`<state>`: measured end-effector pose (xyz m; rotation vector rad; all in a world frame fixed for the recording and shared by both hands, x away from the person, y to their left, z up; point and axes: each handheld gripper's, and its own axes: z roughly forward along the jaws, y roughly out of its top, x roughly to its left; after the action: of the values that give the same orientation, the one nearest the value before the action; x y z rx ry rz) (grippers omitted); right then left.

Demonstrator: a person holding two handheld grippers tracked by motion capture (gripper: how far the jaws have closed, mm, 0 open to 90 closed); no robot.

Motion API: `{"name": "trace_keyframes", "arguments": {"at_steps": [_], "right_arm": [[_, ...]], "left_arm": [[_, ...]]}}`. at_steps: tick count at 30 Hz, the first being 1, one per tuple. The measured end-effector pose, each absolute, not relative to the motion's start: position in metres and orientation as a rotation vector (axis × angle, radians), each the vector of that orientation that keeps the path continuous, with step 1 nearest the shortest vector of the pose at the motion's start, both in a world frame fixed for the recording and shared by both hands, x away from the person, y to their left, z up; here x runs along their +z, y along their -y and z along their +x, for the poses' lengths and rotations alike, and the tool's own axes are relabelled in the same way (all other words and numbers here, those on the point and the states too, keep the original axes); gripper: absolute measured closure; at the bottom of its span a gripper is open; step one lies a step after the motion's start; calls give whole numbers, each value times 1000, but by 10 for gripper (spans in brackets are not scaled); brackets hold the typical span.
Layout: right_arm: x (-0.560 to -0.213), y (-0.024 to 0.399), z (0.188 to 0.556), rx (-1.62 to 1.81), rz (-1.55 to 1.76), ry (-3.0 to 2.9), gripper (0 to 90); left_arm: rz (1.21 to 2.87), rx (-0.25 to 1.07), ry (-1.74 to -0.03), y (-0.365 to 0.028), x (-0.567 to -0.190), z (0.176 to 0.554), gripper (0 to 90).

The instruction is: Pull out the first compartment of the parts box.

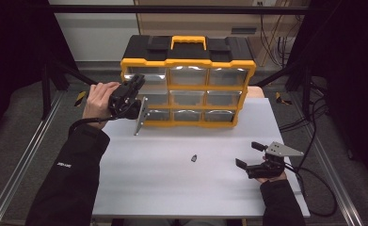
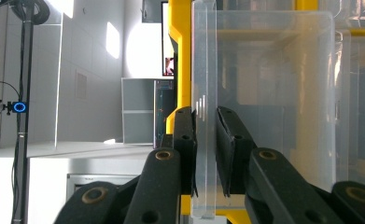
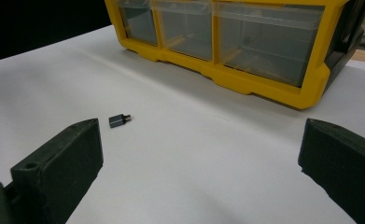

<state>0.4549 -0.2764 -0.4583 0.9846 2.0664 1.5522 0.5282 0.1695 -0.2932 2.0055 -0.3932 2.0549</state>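
Observation:
A yellow and black drawer cabinet (image 1: 188,61) with clear plastic drawers stands at the back of the white table (image 1: 172,188). My left gripper (image 1: 138,84), turned on its side, is at the cabinet's left column. In the left gripper view my left gripper (image 2: 206,140) is shut on the thin clear front lip of a drawer (image 2: 273,93). A small dark grey part (image 1: 194,158) lies on the table in front of the cabinet. My right gripper (image 1: 249,154) rests open on the table to the part's right. In the right gripper view the part (image 3: 119,120) lies ahead of the left jaw, outside the open right gripper (image 3: 201,154).
The cabinet's yellow base (image 3: 245,81) runs across the far side of the table. Metal rails (image 1: 26,150) flank the table on both sides. Cables (image 1: 318,179) trail off the right edge. Bare white surface lies between the part and the table's near edge.

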Motion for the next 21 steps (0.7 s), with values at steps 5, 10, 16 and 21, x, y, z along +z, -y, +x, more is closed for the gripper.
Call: {"name": "trace_keyframes", "arguments": {"at_steps": [5,10,16,21], "right_arm": [[-458,276,455,1552,986,-2066,4],[-458,276,455,1554,986,-2066,4],[-458,276,455,1554,986,-2065,4],[-458,276,455,1554,987,-2065,4]], "left_arm": [[2008,2059,400,-170,-293,526,786],[2006,2060,402,-170,-293,523,787],[2004,2065,410,-171,-294,522,787],[2005,2063,413,-171,-294,520,787]]}}
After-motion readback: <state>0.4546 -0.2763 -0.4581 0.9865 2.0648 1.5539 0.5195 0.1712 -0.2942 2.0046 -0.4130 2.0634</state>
